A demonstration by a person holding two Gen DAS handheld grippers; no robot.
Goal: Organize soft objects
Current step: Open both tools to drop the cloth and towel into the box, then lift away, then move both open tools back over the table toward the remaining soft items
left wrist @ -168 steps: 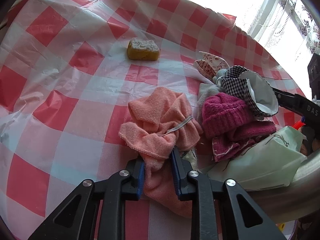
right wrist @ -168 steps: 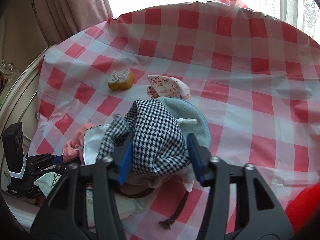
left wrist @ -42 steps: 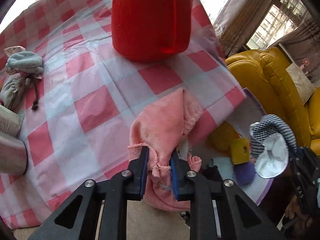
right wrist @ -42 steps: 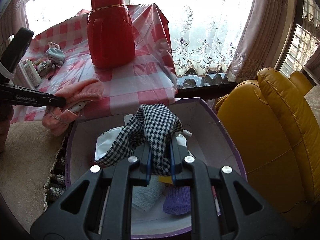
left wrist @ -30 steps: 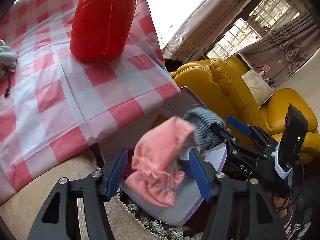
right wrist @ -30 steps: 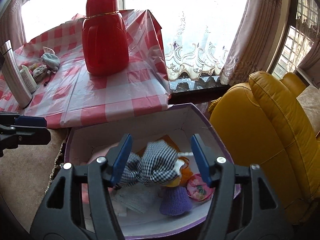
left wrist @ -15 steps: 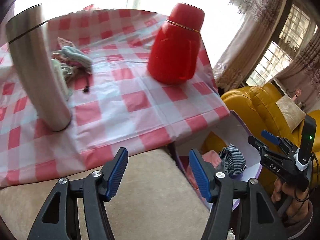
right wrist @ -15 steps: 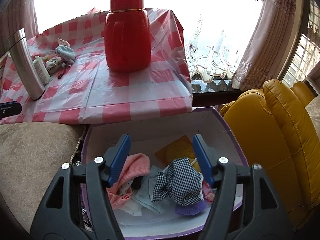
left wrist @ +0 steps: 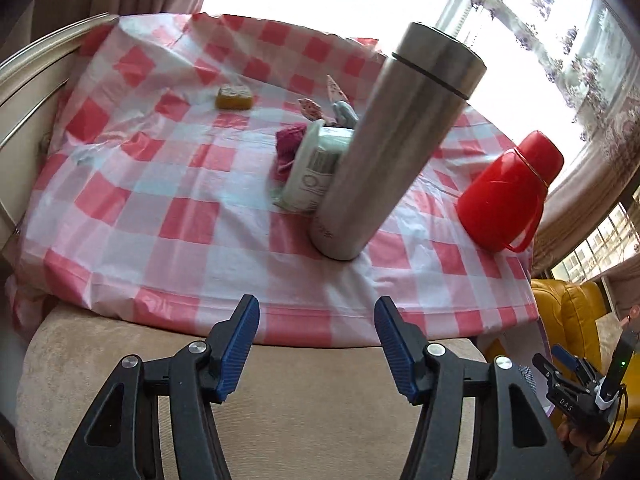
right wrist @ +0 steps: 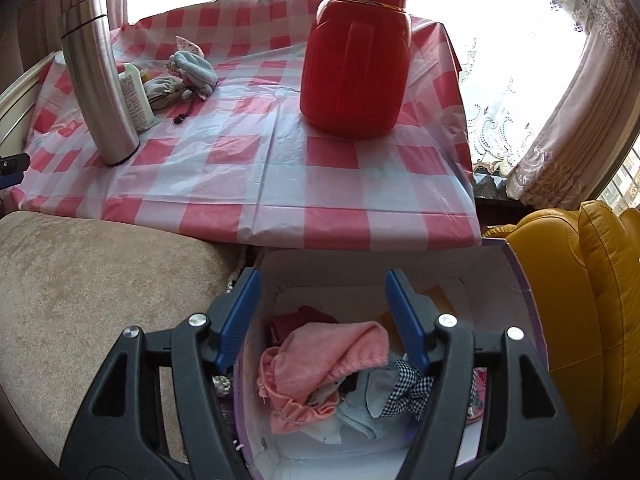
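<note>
Beyond the left gripper (left wrist: 316, 346), in the left wrist view, the remaining soft things lie far across the checked tablecloth (left wrist: 192, 216): a magenta knit piece (left wrist: 289, 145) and a pale blue cloth (left wrist: 345, 113) sit half hidden behind the white tube (left wrist: 310, 172) and the tilted-looking steel flask (left wrist: 384, 152), with a yellow sponge (left wrist: 234, 98) further back and to the left. That gripper is empty, nothing between its blue pads, and its jaws are closing slightly while it hangs over the beige cushion (left wrist: 280, 392), short of the table edge. Any reach from here probably has to pass left of the flask to get at the knit piece. Low at the right edge the right gripper (left wrist: 560, 372) shows with a hand under it. Over the purple-rimmed box (right wrist: 532, 320), in the right wrist view, the right gripper (right wrist: 320, 320) stands with its pads apart and nothing between them; the pink cloth (right wrist: 320, 360) and a black-and-white checked cloth (right wrist: 408, 380) lie below it in the box, loose. From this side the blue-grey bundle (right wrist: 192, 68) lies up and to the left, just beside the flask (right wrist: 100, 80) and well apart from the red jug (right wrist: 356, 48). The left gripper looks the nearer to that pile.
</note>
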